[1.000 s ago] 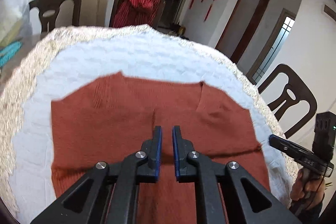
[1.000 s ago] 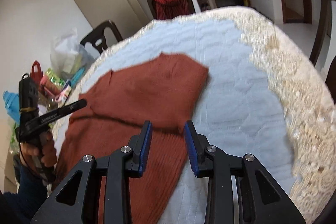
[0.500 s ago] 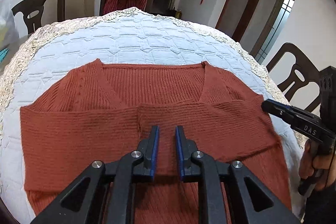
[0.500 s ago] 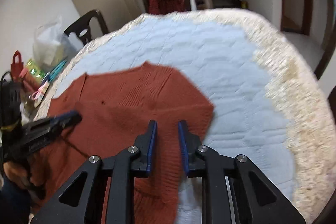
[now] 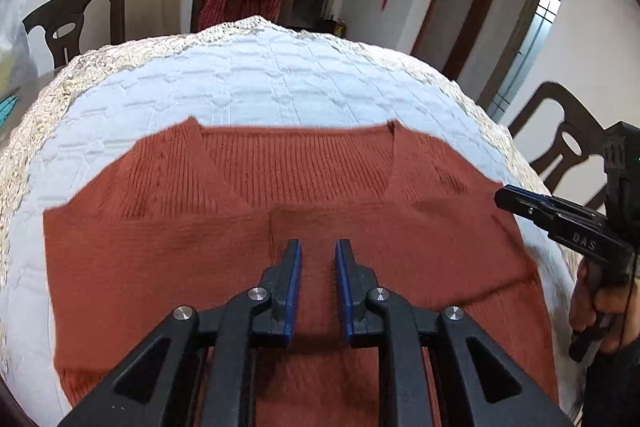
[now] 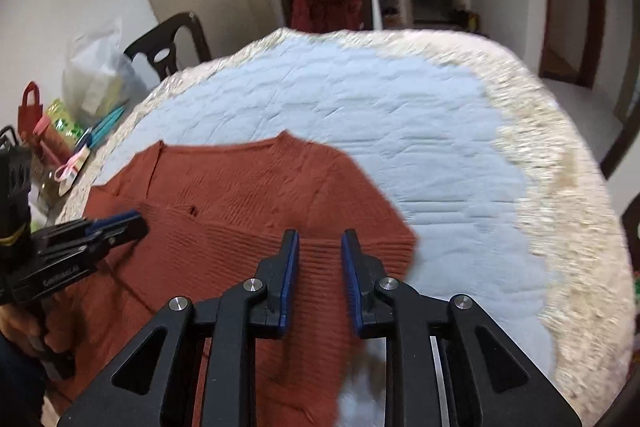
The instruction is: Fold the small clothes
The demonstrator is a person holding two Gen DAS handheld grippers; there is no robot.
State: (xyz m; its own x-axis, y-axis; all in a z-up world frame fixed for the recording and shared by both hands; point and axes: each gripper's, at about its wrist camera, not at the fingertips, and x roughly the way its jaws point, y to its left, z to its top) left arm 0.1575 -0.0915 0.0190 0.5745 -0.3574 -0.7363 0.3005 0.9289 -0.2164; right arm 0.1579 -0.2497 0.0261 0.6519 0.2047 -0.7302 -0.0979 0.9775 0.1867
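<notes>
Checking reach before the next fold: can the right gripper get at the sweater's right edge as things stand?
Probably yes. The right gripper hangs open just above the rust sweater, near its right edge, with only bare quilted tablecloth beside it. The left gripper sits over the middle, out of the way.

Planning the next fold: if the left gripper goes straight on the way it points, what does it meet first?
Most likely the sweater: the left gripper, open and empty, points down over its middle, near the edge of the folded-in sleeves. Its height above the knit is unclear. Beyond lies only the tablecloth.
</notes>
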